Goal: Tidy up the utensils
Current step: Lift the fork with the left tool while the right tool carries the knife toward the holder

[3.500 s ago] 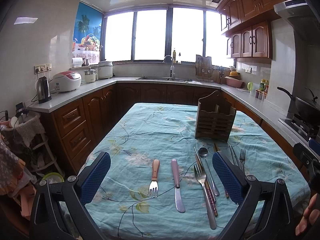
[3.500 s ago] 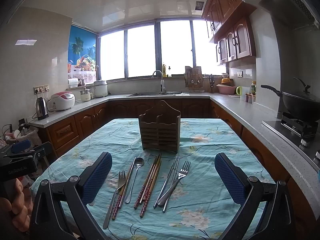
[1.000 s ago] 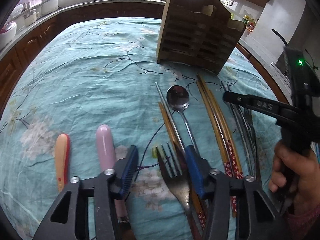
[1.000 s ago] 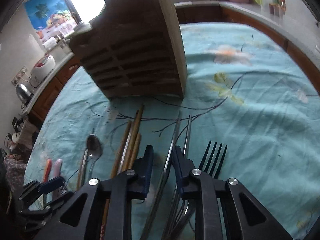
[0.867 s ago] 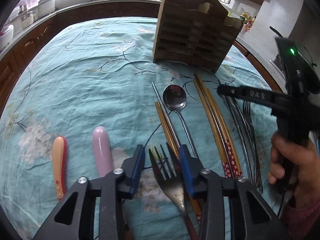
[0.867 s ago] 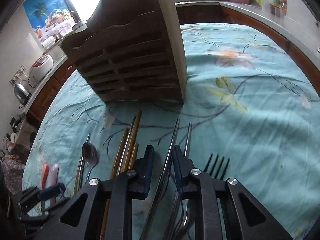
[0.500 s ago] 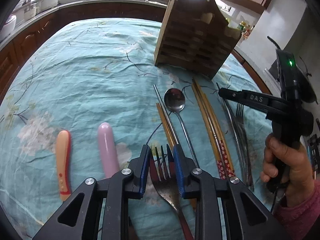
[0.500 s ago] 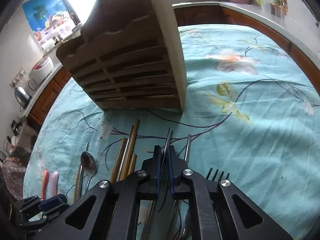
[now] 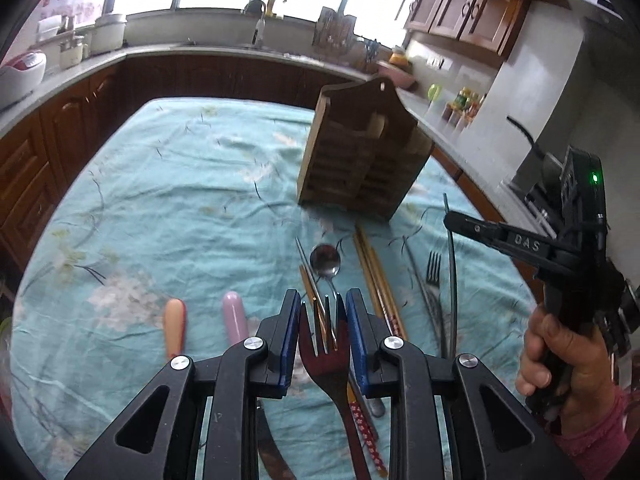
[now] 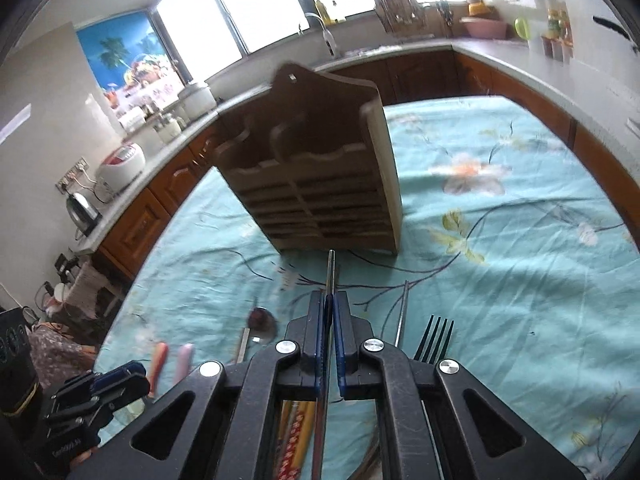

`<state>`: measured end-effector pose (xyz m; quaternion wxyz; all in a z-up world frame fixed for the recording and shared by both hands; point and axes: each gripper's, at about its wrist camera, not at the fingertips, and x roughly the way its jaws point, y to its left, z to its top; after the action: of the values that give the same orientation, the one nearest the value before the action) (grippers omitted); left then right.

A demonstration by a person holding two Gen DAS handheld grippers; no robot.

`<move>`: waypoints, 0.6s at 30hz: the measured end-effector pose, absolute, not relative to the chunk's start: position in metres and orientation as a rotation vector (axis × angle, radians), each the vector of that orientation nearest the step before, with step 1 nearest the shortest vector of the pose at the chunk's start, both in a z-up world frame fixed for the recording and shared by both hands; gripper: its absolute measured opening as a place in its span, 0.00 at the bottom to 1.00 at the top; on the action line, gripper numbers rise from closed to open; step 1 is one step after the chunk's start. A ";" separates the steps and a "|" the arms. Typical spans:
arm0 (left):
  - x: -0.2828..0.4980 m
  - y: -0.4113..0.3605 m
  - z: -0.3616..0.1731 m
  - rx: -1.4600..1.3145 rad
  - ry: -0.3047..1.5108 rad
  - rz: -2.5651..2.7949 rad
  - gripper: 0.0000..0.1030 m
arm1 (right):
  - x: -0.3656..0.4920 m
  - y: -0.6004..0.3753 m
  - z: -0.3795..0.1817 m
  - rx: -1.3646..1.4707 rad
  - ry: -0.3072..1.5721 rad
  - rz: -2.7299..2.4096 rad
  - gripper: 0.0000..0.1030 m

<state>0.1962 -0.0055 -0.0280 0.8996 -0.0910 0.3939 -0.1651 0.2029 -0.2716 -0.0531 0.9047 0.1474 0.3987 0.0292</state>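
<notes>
Two grippers each clamp one utensil above the table in front of the slatted wooden utensil holder (image 9: 362, 160). Nearest, the left gripper (image 9: 322, 330) pinches a steel fork (image 9: 326, 354) by its head between blue pads, its jaws having just narrowed onto it. Beside it, the right gripper (image 10: 329, 334), gripped by a hand (image 9: 568, 364), is closed tight on a thin steel chopstick (image 10: 330, 270). Short of the holder, a spoon (image 9: 326, 262), wooden chopsticks (image 9: 374, 276), another fork (image 10: 434, 338), a peach handle (image 9: 175, 326) and a pink handle (image 9: 235, 316) lie on the turquoise floral tablecloth (image 9: 168, 200).
</notes>
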 end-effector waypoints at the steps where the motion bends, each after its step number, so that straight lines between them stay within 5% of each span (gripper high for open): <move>1: 0.192 -0.003 -0.023 -0.191 0.802 -0.339 0.21 | 0.202 -0.266 -0.050 0.302 0.814 0.063 0.04; 18: 0.149 0.019 0.011 -0.221 0.724 -0.347 0.21 | 0.171 -0.238 -0.010 0.303 0.712 0.112 0.04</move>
<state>0.1487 0.0186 0.0108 0.9147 -0.1073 0.3515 -0.1684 0.1709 -0.2382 -0.0099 0.9246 0.1476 0.3469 0.0544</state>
